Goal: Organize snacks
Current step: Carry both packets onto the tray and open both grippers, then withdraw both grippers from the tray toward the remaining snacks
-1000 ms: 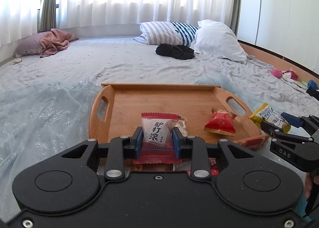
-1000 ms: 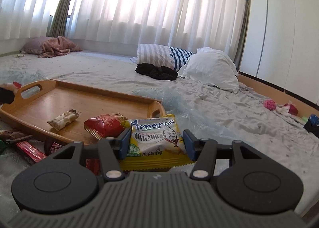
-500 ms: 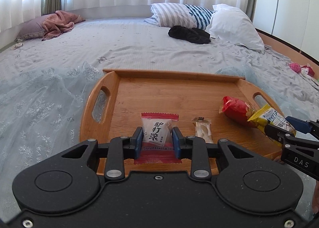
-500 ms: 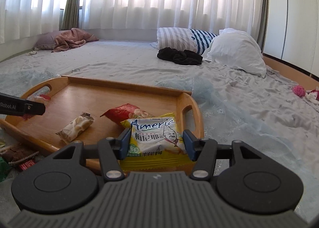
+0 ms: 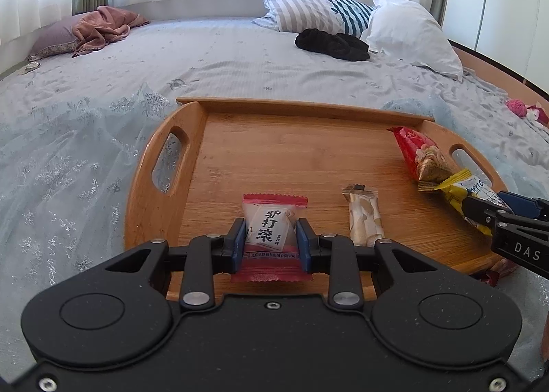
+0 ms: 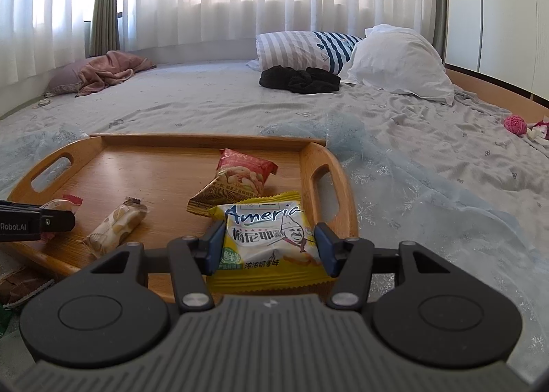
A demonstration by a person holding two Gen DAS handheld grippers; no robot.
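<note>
Now both my hands have come forward over the wooden tray [image 5: 161, 165] on the bed [image 5: 240, 59], which a second ago lay farther ahead. My right hand-held gripper [image 6: 270, 248] pinches the yellow snack packet [image 6: 266, 237] above the tray's right end, so release looks near. My left hand-held gripper [image 5: 271, 244] pinches the small red-and-white packet [image 5: 271, 224] over its near edge.

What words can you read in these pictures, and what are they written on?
"驴打滚": red and white packet in the left gripper; its smaller print is too small to read.
"Americ", cut off, with "椰" in the Chinese line below, the rest unclear: yellow packet in the right gripper.
"DAS": right gripper's side, in the left wrist view.
"Robot.AI": left gripper's side, in the right wrist view.
Red snack bag: print too small to read.
</note>
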